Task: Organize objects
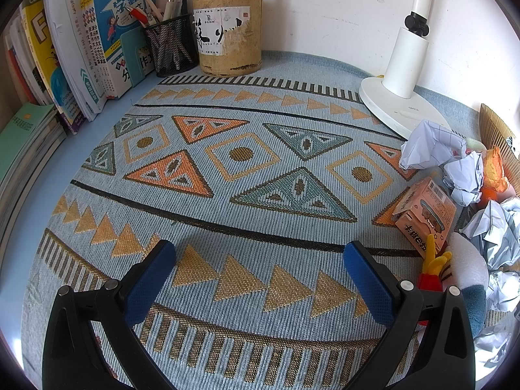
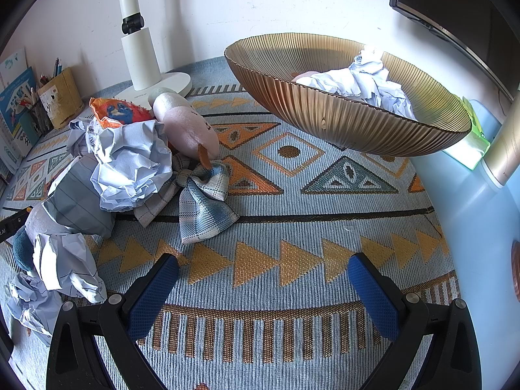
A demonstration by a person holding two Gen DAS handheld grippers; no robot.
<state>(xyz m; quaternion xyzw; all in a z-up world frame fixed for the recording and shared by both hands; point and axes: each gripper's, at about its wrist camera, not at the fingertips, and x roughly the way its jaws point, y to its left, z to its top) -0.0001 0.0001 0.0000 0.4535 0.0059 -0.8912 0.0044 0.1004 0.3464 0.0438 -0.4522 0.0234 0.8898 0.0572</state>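
Through the left wrist camera I see my left gripper (image 1: 259, 258) hovering over the patterned cloth (image 1: 247, 175) on the tabletop, its jaws spread wide and holding nothing. At the back stand a row of books (image 1: 81, 52), a black mesh pen cup (image 1: 171, 47) and, touching it, a tan cylindrical holder (image 1: 229, 37) full of pens. The white lamp (image 1: 403, 65) sits to the right, and below it lies a heap of crumpled paper balls (image 1: 432, 148), with a small orange carton (image 1: 422, 211) on its side at the near edge of the heap and what I take to be a plush toy (image 1: 461, 266), though it is half cut off at the frame edge. Through the right wrist camera my right gripper (image 2: 262, 268) is likewise released, jaws wide apart over bare cloth. The paper heap (image 2: 130, 162) lies to the left, mixed with a pink plush (image 2: 188, 126), a plaid cloth (image 2: 203, 201) and an orange snack bag (image 2: 113, 112). A ribbed amber bowl (image 2: 325, 110) rests at the right rear, already holding crumpled paper (image 2: 364, 79).
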